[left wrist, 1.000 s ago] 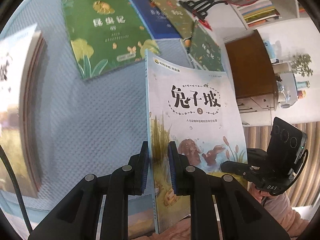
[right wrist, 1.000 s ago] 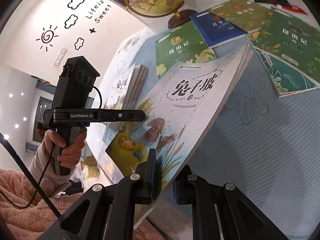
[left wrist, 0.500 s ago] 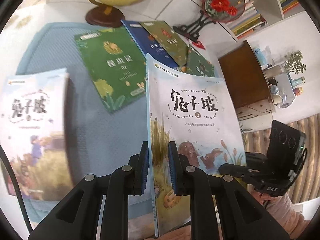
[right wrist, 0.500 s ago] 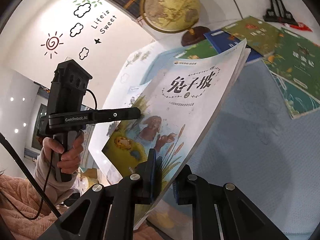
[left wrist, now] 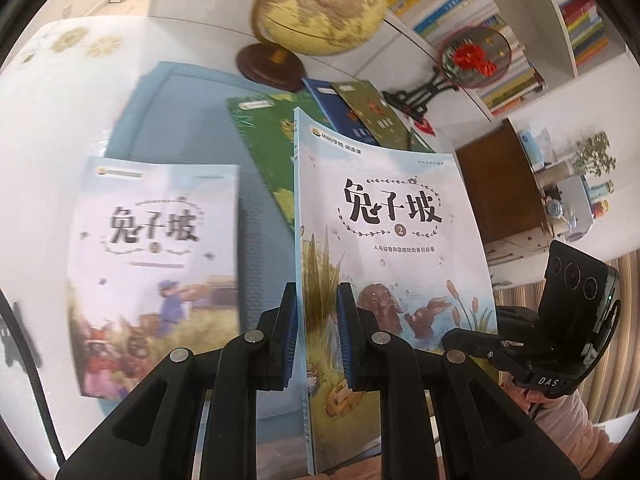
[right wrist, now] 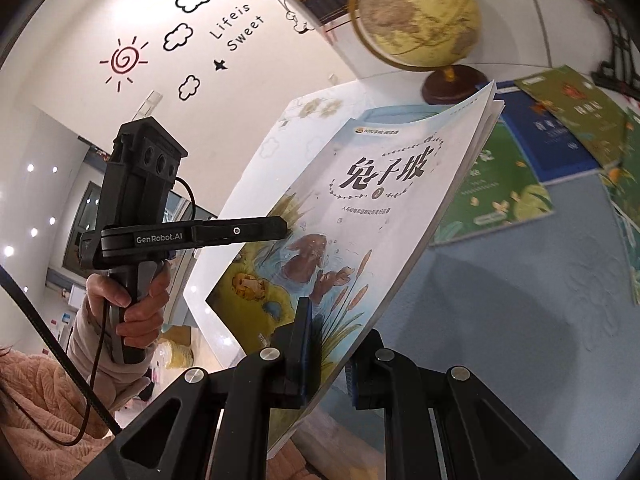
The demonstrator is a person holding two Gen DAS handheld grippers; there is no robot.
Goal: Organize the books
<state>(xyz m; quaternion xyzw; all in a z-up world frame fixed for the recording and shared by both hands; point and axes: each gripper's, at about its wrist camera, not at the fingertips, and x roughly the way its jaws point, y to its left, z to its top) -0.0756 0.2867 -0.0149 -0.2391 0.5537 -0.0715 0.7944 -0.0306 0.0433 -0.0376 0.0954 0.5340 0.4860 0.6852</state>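
Note:
Both grippers hold one pale-blue rabbit book, volume 2 [left wrist: 392, 248], lifted and tilted above the blue mat. My left gripper [left wrist: 318, 336] is shut on its spine-side lower edge. My right gripper [right wrist: 328, 356] is shut on the book's [right wrist: 360, 216] bottom edge; it also shows at the right of the left wrist view [left wrist: 472, 340]. A matching rabbit book [left wrist: 156, 256] lies flat to the left, blurred. A green book [left wrist: 268, 144], a blue book [left wrist: 340, 112] and an olive book [left wrist: 372, 116] lie behind.
A globe on a wooden base [left wrist: 316, 12] stands at the back of the blue mat [left wrist: 256, 216]. A round fan ornament on a black stand [left wrist: 472, 56] is at the back right, before bookshelves [left wrist: 580, 12]. A brown cabinet [left wrist: 496, 184] stands right of the table.
Both grippers have lifted the volume 2 book higher and tipped it more upright. The view has swung up, bringing the globe and the matching rabbit book at left into sight.

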